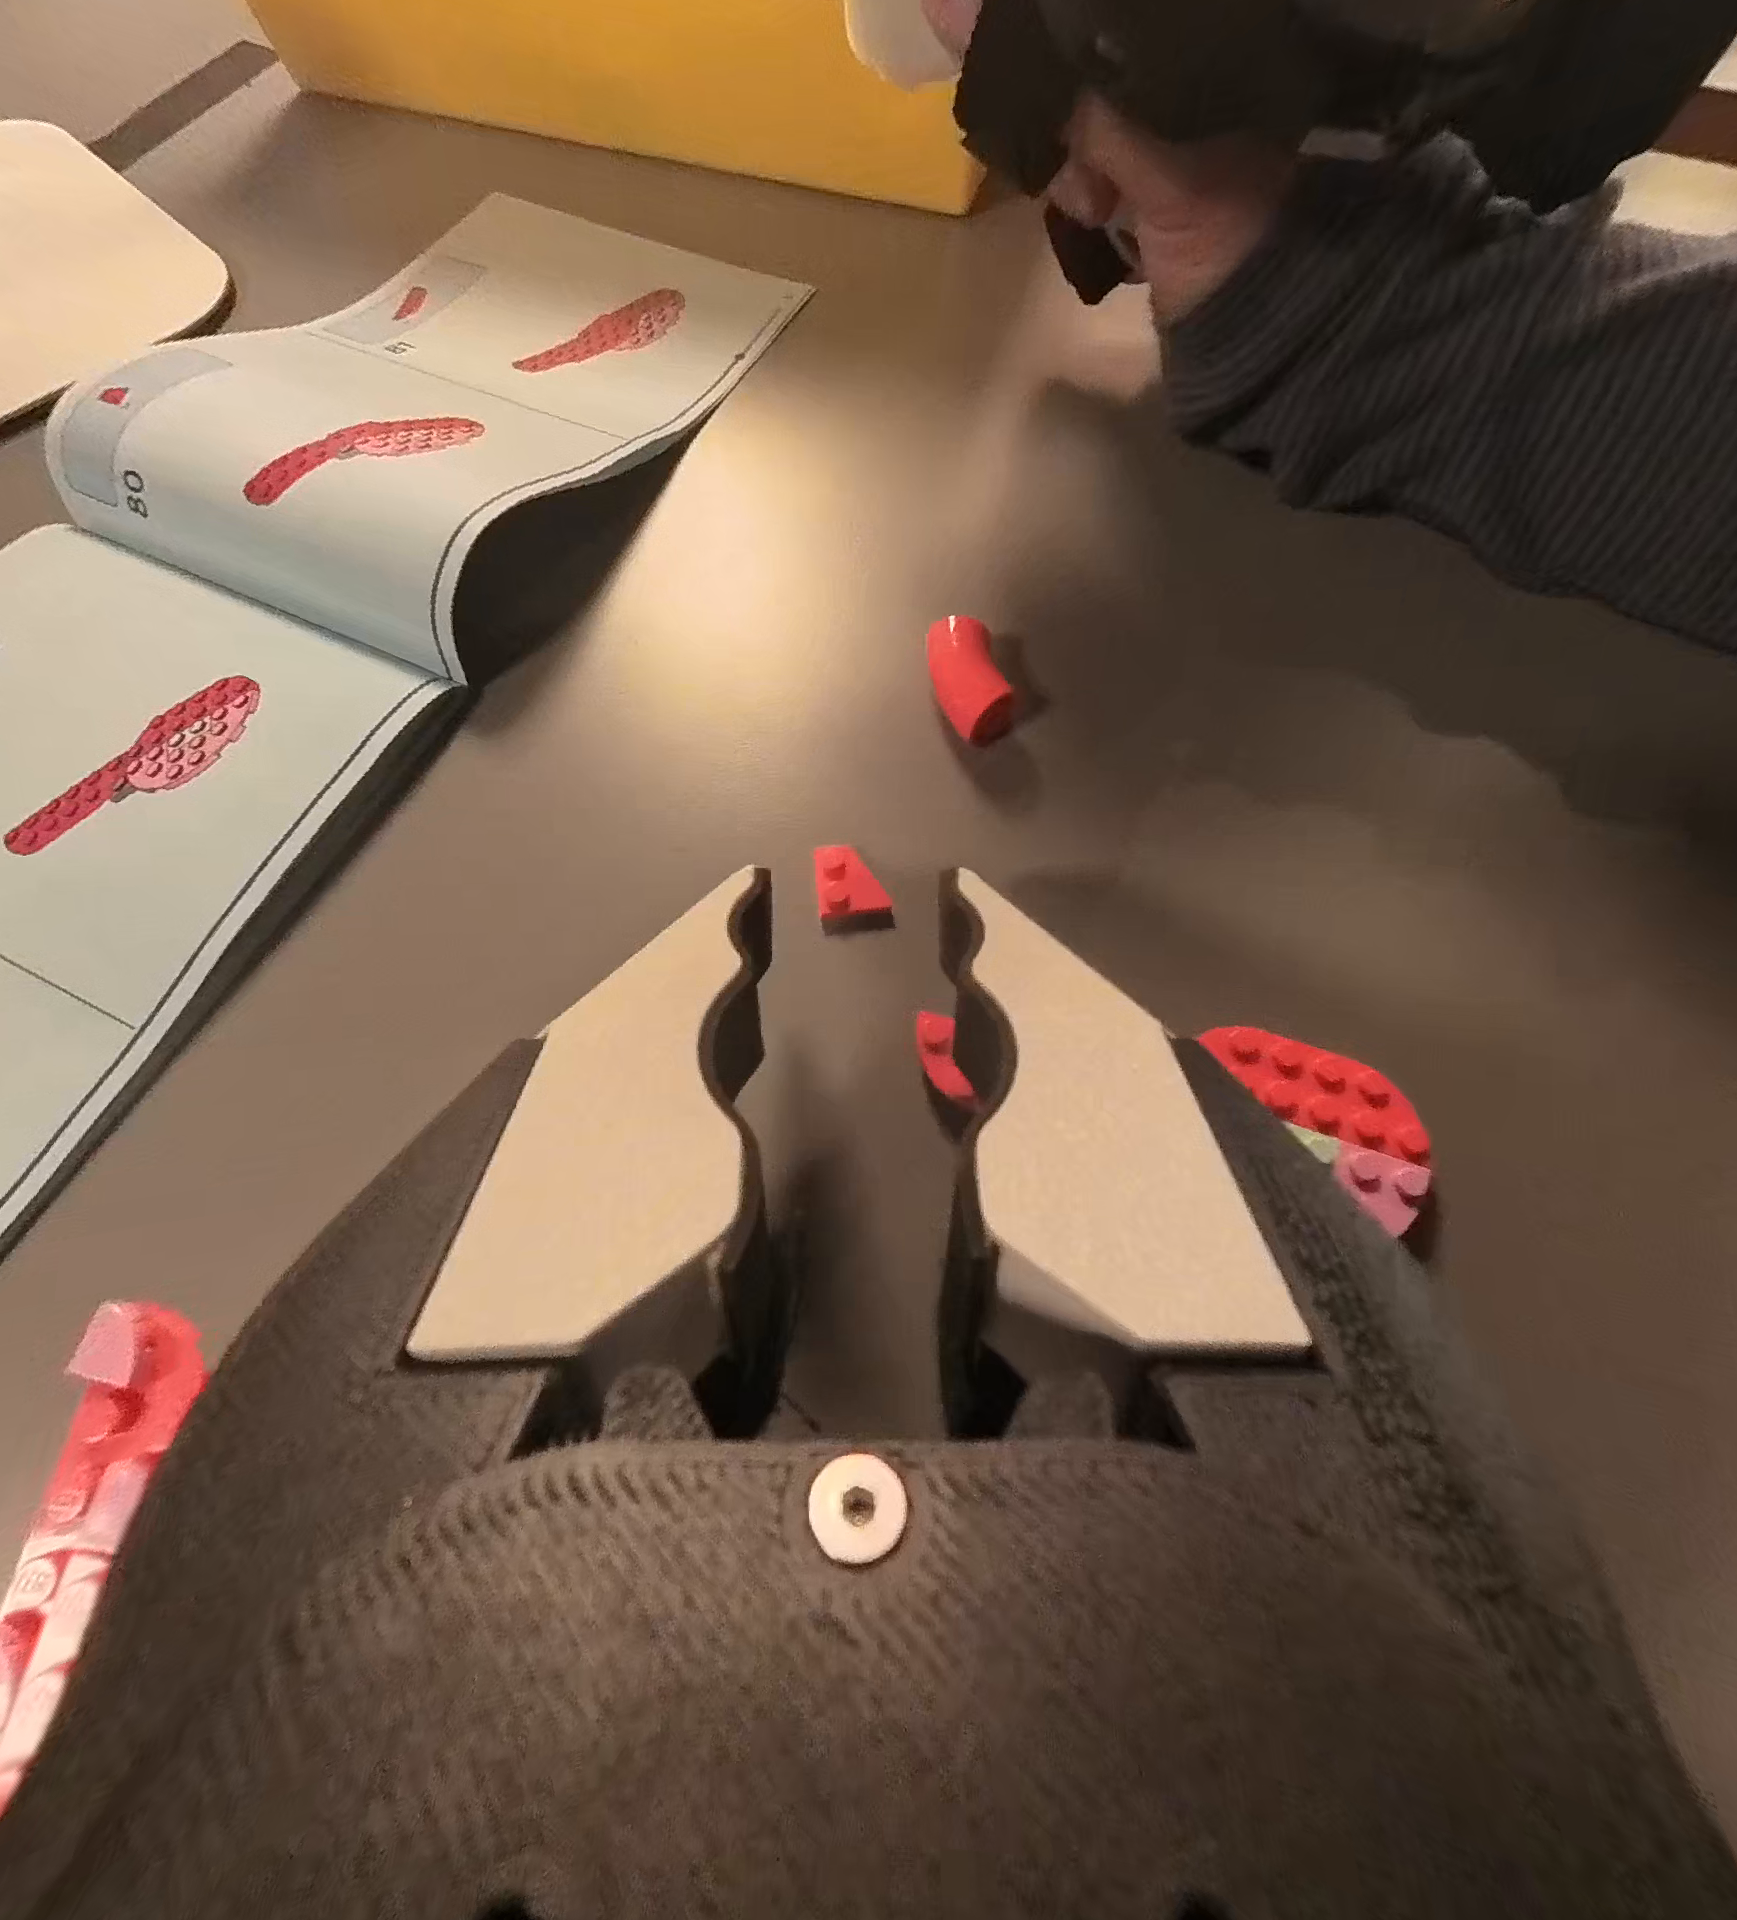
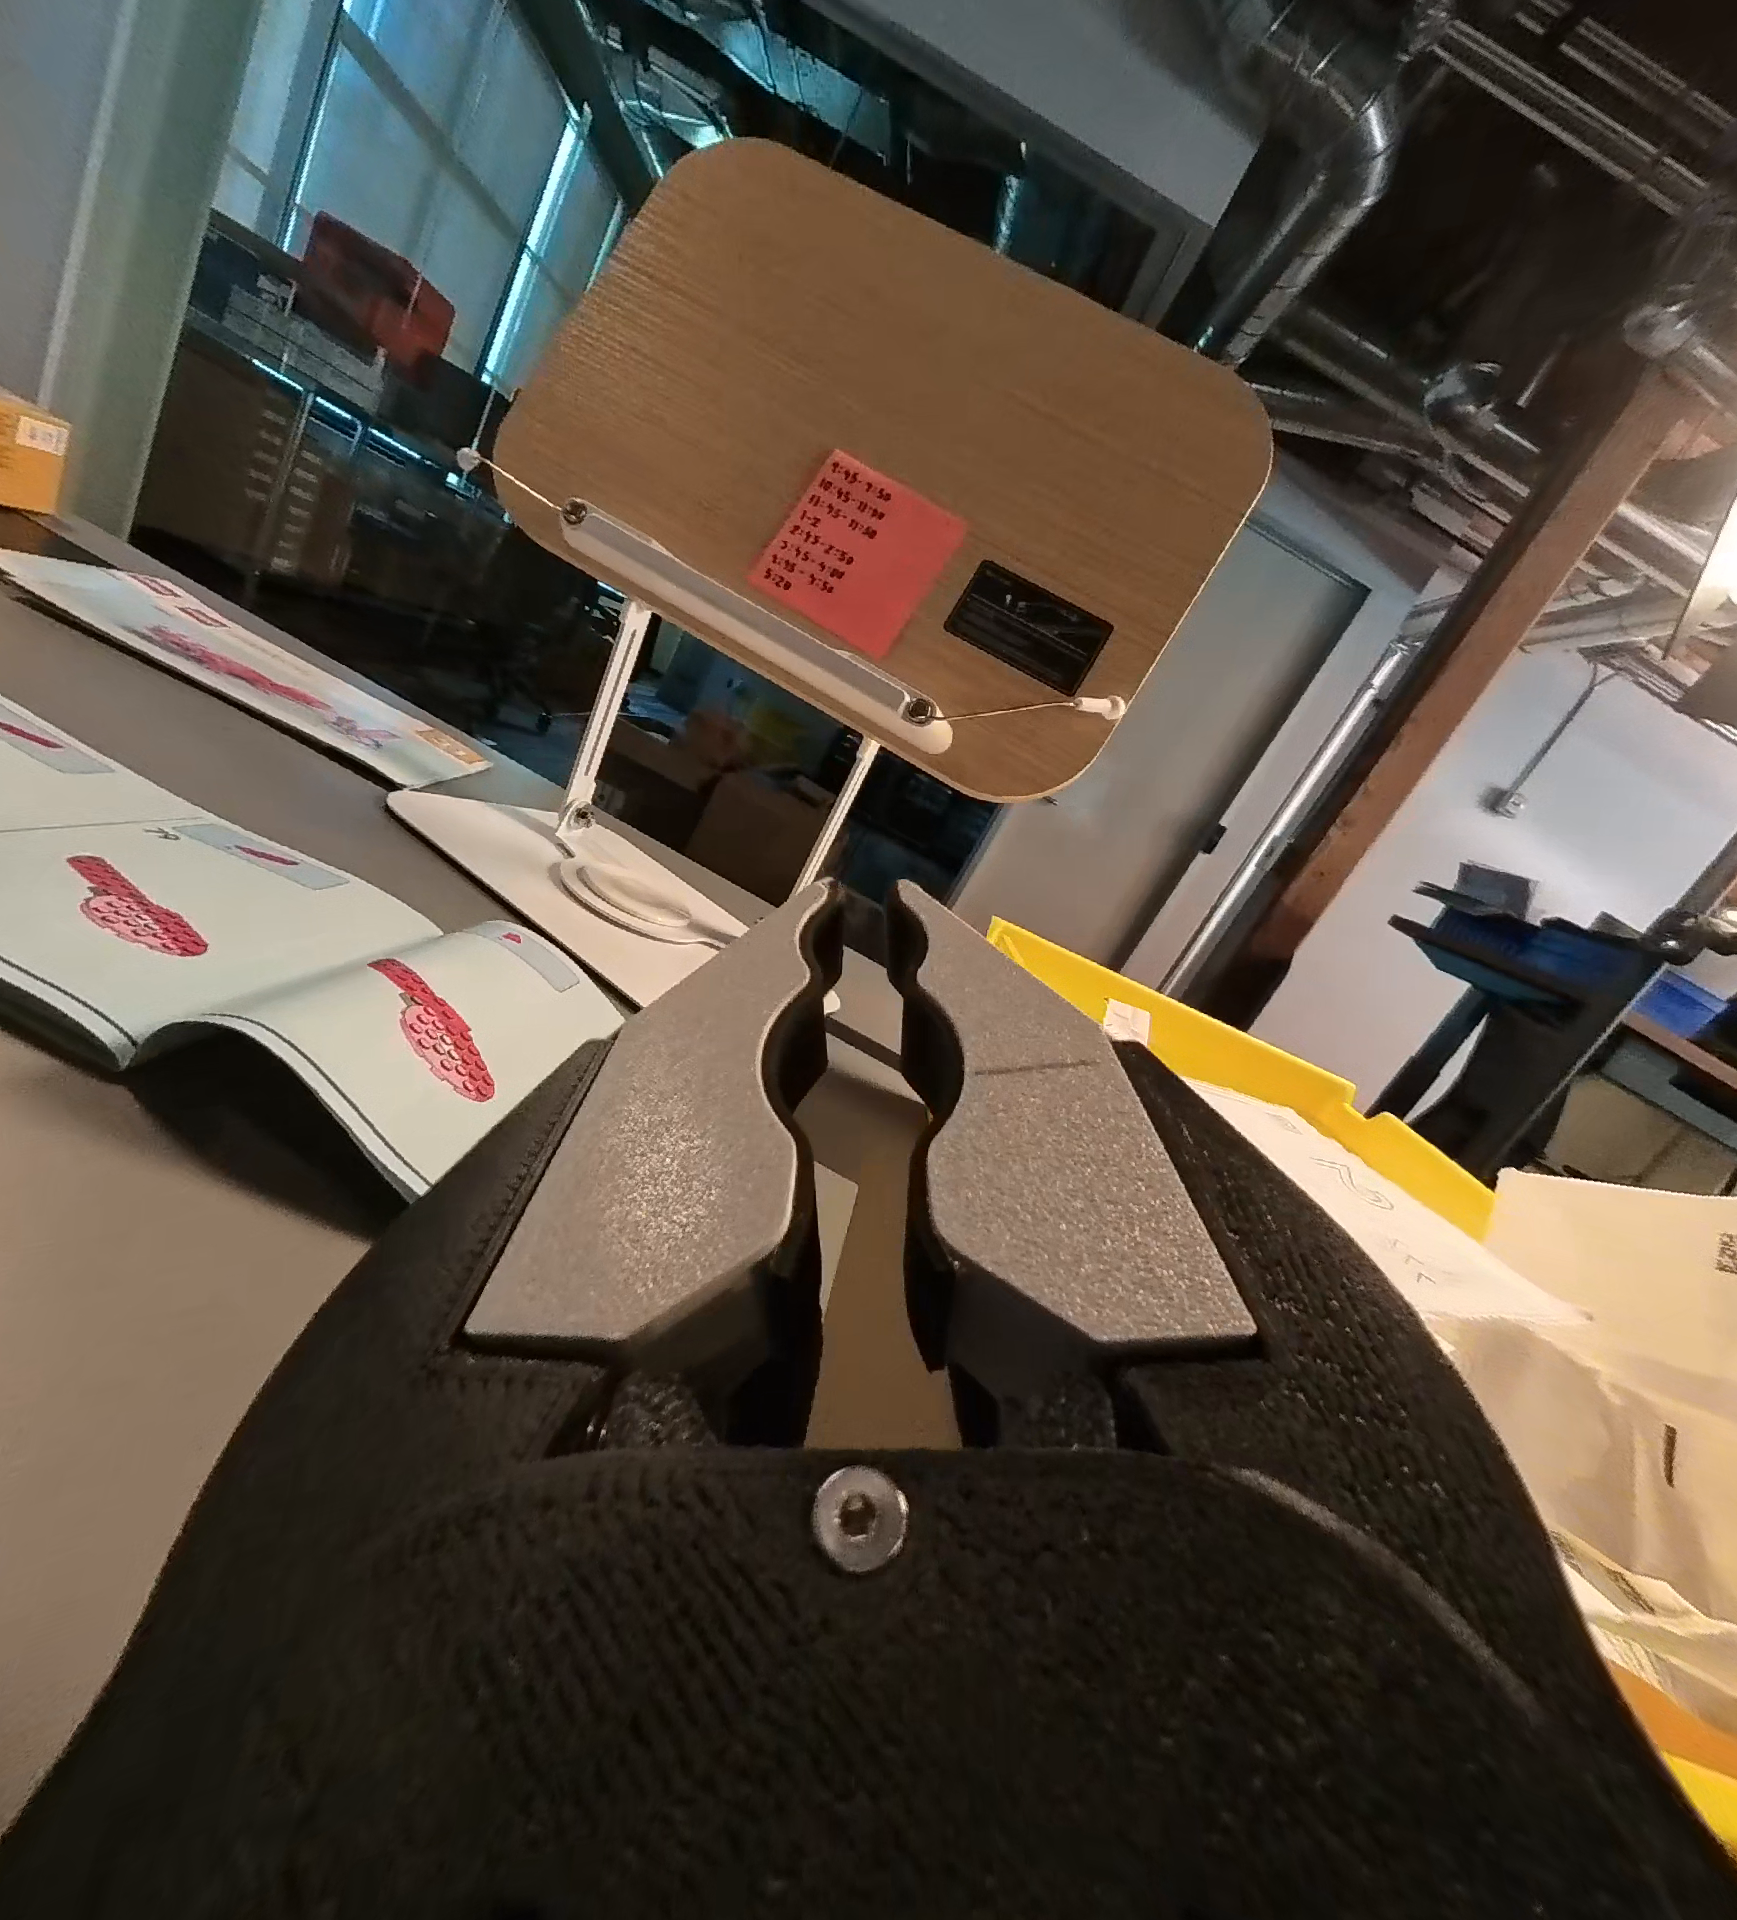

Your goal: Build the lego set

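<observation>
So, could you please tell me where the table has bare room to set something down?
Free: the stretch between the open booklet and the curved red piece, up toward the yellow box. Crowded: around the left tool, with a small red plate between its fingers and red-pink plates alongside.

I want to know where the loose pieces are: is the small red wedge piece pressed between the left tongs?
No, the small red wedge piece lies flat on the table between the tips of the open left tongs, touching neither finger.
</observation>
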